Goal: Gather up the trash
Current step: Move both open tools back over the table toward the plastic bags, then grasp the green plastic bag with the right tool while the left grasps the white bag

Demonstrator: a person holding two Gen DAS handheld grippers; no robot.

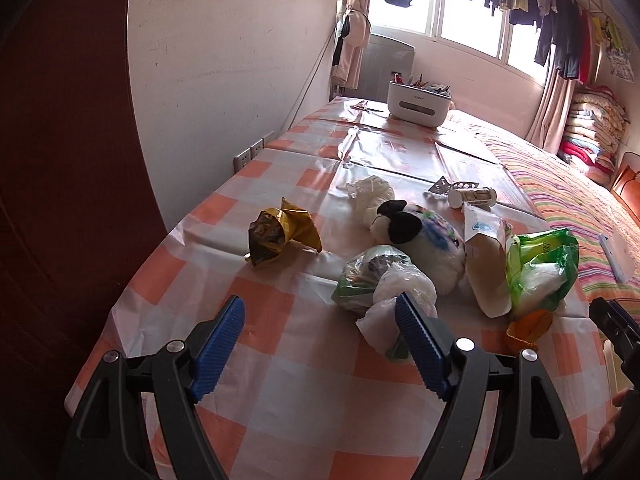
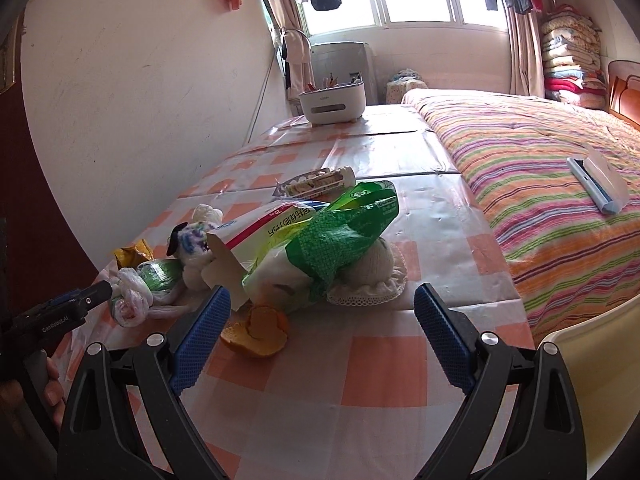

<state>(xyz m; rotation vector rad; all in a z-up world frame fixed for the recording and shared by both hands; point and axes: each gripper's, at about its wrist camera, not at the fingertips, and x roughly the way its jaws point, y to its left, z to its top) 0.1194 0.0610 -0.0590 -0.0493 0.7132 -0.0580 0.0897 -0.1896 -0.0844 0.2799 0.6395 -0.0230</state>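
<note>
The left gripper (image 1: 320,316) has its jaws wide apart and holds nothing. Its right pad sits against the near edge of a knotted bag (image 1: 380,280) at lower centre of the left view; whether it touches the plastic I cannot tell. The right gripper (image 2: 322,300) is spread wide too and empty. An orange peel (image 2: 256,330) lies just inside its left pad, low and centre-left in the right view.

Beyond the peel, mid-frame, a green wrapper (image 2: 344,232) leans on a white carton (image 2: 256,236). A crocheted white piece (image 2: 376,276) sits under and behind the wrapper. To the left are a plush toy (image 2: 192,248) and, past it, a gold wrapper (image 1: 280,232), which stands apart at centre-left of the left view. Farther up the table (image 1: 280,360) lie a crumpled white wad (image 1: 370,192), a tipped bottle (image 1: 472,197) and a foil strip (image 1: 442,185). A white caddy (image 1: 418,104) stands at the far end, upper centre.

By my reading the collecting has barely begun, if at all. Every piece of litter in view rests on the checked cloth, neither tool grips anything, and no bin or sack for the rubbish shows in either view. The bag, peel, both wrappers, carton and wad look left to gather. The toy and the caddy probably stay.
</note>
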